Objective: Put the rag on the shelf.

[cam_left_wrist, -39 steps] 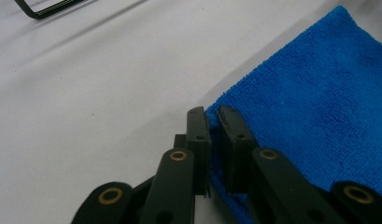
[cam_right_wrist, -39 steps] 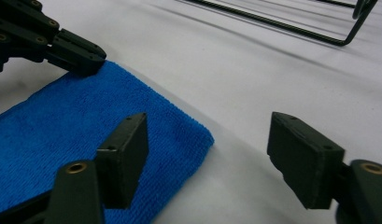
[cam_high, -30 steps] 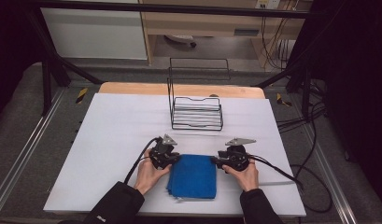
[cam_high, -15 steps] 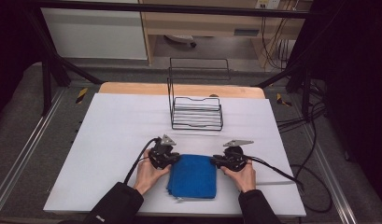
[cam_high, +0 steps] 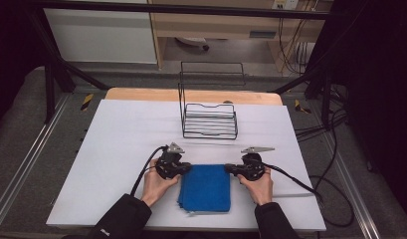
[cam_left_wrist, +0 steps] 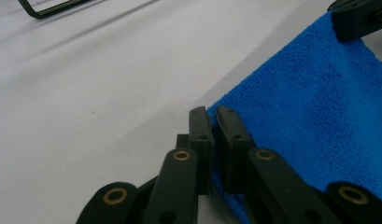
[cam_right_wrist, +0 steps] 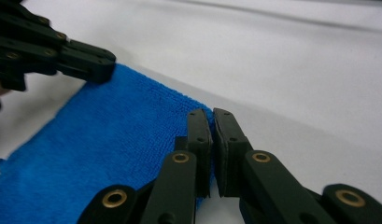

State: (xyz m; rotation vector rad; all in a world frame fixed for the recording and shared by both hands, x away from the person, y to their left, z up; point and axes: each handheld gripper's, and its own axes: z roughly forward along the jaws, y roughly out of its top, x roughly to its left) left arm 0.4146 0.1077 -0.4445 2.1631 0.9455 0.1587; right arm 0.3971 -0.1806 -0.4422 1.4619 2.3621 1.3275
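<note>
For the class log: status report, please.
Left gripper, right gripper shut on folded blue microfibre cloth far corners. Cloth flat on table. Black wire rack beyond, clear.

High view overhead facing forward, gripper views close — sharing blue cloth [cam_high: 206, 187].

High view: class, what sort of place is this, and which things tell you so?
Probably a lab or workshop test bench, not a home. A white table board sits inside a black metal frame, loose cables trail over the floor, and a person works a folded blue cloth with hand-held grippers.
</note>
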